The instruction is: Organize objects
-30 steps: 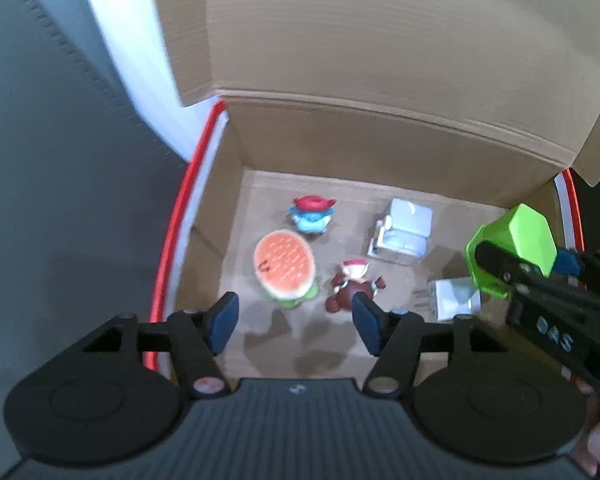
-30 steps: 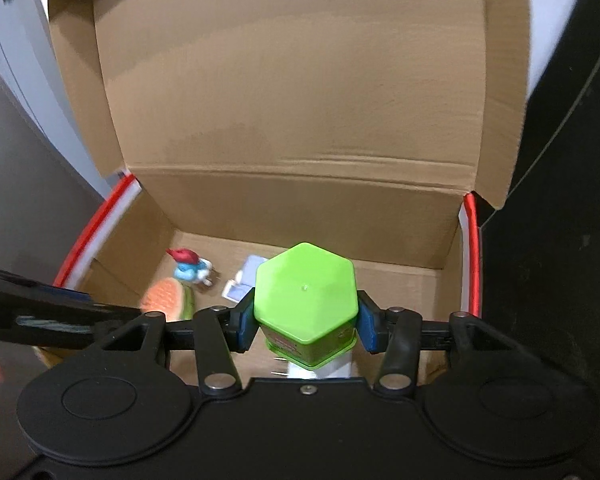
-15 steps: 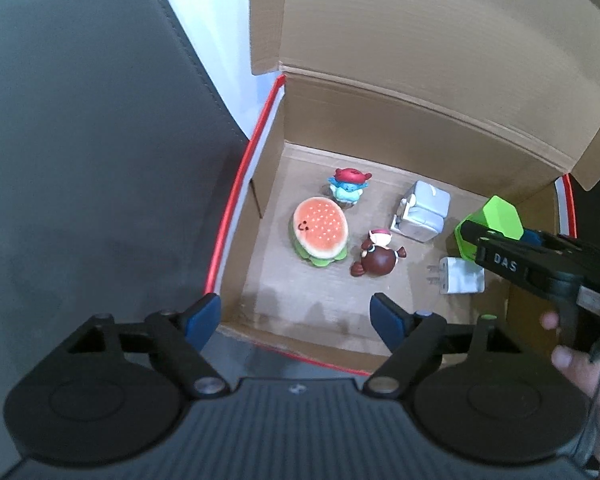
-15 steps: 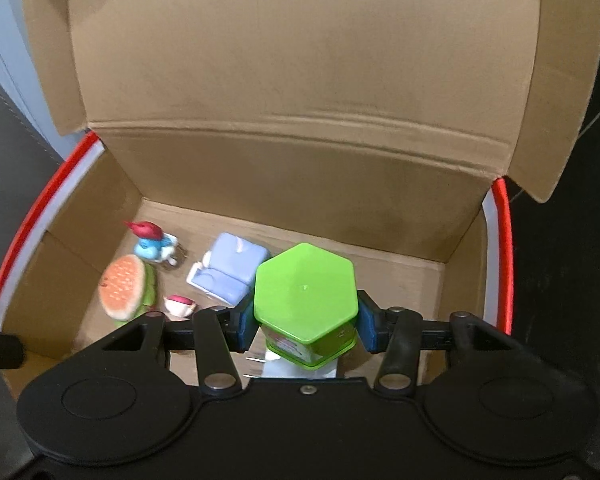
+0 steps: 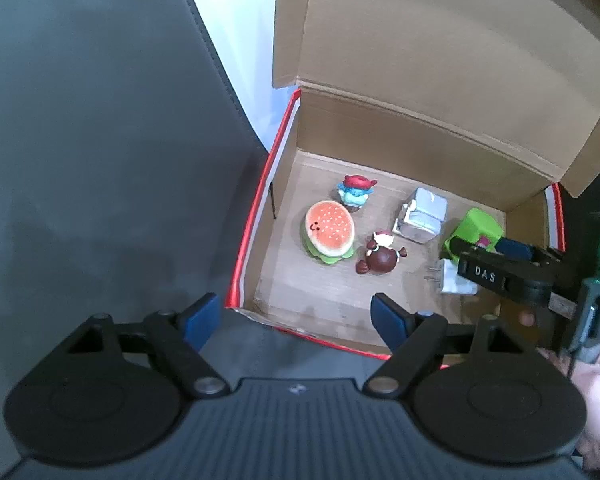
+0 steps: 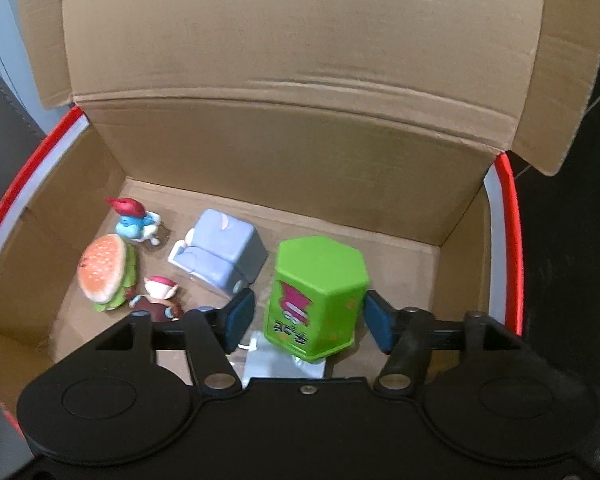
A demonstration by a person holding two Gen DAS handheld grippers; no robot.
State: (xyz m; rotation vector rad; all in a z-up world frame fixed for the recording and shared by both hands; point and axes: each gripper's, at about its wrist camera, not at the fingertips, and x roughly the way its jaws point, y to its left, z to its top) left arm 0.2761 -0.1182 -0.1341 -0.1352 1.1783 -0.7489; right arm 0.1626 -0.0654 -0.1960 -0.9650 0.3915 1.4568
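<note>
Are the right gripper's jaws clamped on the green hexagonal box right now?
No. In the right wrist view the right gripper has just been opening, and gaps show between both pads and the green hexagonal box.

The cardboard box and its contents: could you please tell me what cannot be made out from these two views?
- White plug: left wrist view, half covered by the right claw; right wrist view, under the green hexagonal tub.
- Tub's base: hidden, so whether it rests on the plug or floor is unclear.
- Tub's label: blurred.
- Brown figurine: lower part behind the claw's frame.
- Box: near wall cut off.
</note>
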